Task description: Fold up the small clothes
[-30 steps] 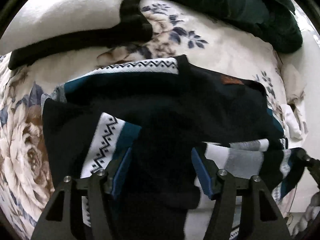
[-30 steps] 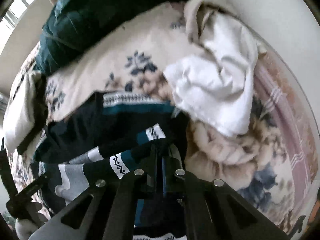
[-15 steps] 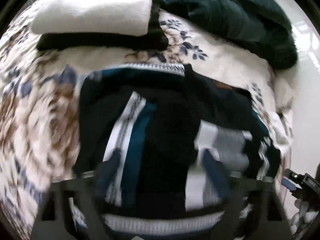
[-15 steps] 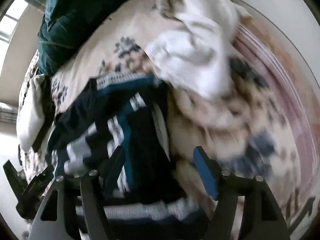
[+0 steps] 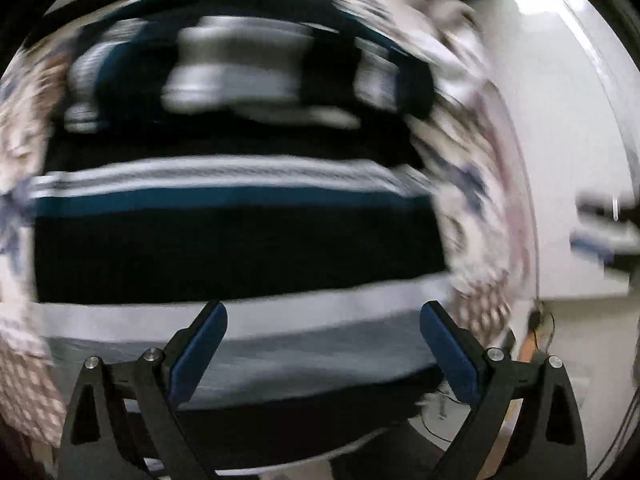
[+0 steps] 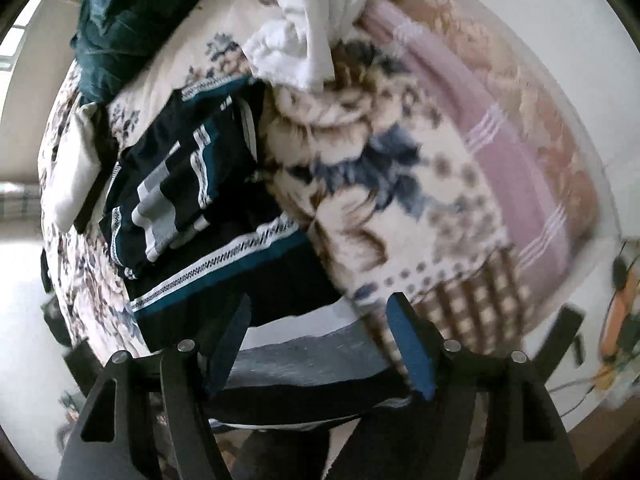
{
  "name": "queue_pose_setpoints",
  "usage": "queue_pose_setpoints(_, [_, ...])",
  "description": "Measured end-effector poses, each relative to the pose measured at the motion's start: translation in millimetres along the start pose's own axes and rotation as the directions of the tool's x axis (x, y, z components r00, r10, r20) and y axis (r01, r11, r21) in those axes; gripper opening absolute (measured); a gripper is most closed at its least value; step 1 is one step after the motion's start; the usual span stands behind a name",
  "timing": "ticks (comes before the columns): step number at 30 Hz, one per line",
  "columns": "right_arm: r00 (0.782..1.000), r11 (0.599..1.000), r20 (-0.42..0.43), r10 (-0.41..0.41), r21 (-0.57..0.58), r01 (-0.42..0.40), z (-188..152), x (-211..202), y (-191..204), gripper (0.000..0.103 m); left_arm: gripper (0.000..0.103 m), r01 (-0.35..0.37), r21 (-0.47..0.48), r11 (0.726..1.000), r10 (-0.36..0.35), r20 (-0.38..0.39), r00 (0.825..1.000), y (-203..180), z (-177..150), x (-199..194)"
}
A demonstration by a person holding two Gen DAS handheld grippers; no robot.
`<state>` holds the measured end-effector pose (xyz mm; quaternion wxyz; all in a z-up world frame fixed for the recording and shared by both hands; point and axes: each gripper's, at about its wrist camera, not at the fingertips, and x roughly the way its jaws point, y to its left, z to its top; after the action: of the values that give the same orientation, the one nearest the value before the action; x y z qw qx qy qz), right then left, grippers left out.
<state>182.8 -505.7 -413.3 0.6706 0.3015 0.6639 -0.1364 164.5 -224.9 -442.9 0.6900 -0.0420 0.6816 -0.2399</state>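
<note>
A dark navy sweater (image 5: 240, 248) with white, grey and teal bands lies on the floral bedspread (image 6: 400, 168), its sleeves folded over the body. It also shows in the right wrist view (image 6: 188, 184). My left gripper (image 5: 323, 312) is open and empty over the sweater's near hem; this view is motion-blurred. My right gripper (image 6: 318, 304) is open and empty above the sweater's near right corner, at the bed's edge.
A crumpled white garment (image 6: 312, 28) lies past the sweater on the right. A dark green garment (image 6: 120, 32) is heaped at the far side. A folded white and black stack (image 6: 76, 168) lies at the left. A white wall (image 5: 560, 120) borders the bed.
My right gripper has let go of the sweater and opened. Both grippers have drawn back toward the near hem. The sleeves now lie folded across the body.
</note>
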Motion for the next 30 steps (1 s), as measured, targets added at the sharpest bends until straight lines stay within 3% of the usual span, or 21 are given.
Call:
queue_pose_setpoints(4, [1.0, 0.996, -0.009, 0.006, -0.087, -0.007, 39, -5, -12, 0.072, 0.098, 0.011, 0.013, 1.0, -0.011, -0.047, 0.999, -61, -20, 42])
queue_pose_setpoints(8, [0.997, 0.983, -0.041, 0.07, -0.165, -0.075, 86, 12, -20, 0.072, 0.098, -0.028, -0.015, 0.999, 0.026, -0.103, 0.994, -113, -48, 92])
queue_pose_setpoints(12, [0.985, 0.955, -0.1, 0.142, -0.249, -0.163, 125, 42, -10, 0.072, 0.098, -0.133, -0.013, 0.991, 0.13, -0.124, 0.984, -144, -64, 134])
queue_pose_setpoints(15, [0.972, 0.935, -0.141, 0.189, -0.278, -0.222, 144, 68, 6, 0.072, 0.098, -0.22, -0.035, 0.975, 0.216, -0.086, 0.973, -150, -71, 148])
queue_pose_setpoints(17, [0.955, 0.914, -0.175, 0.239, -0.291, -0.282, 160, 91, 22, 0.072, 0.085, -0.218, -0.064, 0.974, 0.215, -0.042, 0.976, -148, -70, 146])
queue_pose_setpoints(19, [0.941, 0.899, -0.201, 0.273, -0.294, -0.324, 173, 115, 38, 0.072, 0.036, -0.27, -0.06, 0.961, 0.271, 0.003, 0.963, -145, -68, 142])
queue_pose_setpoints(21, [0.938, 0.896, -0.191, 0.289, -0.291, -0.336, 187, 139, 50, 0.072, 0.015, -0.284, -0.077, 0.956, 0.286, 0.023, 0.958, -137, -67, 136])
queue_pose_setpoints(28, [0.887, 0.885, -0.263, 0.379, -0.177, -0.43, 217, 213, 72, 0.071, 0.01, -0.257, -0.071, 0.964, 0.263, 0.092, 0.96, -133, -79, 108])
queue_pose_setpoints(29, [0.881, 0.882, -0.26, 0.396, -0.159, -0.443, 219, 216, 73, 0.066, 0.01, -0.253, -0.074, 0.965, 0.26, 0.098, 0.961, -135, -80, 105])
queue_pose_setpoints(30, [0.874, 0.873, -0.244, 0.42, -0.153, -0.463, 220, 215, 76, 0.041, 0.01, -0.244, -0.079, 0.966, 0.252, 0.104, 0.962, -133, -81, 100])
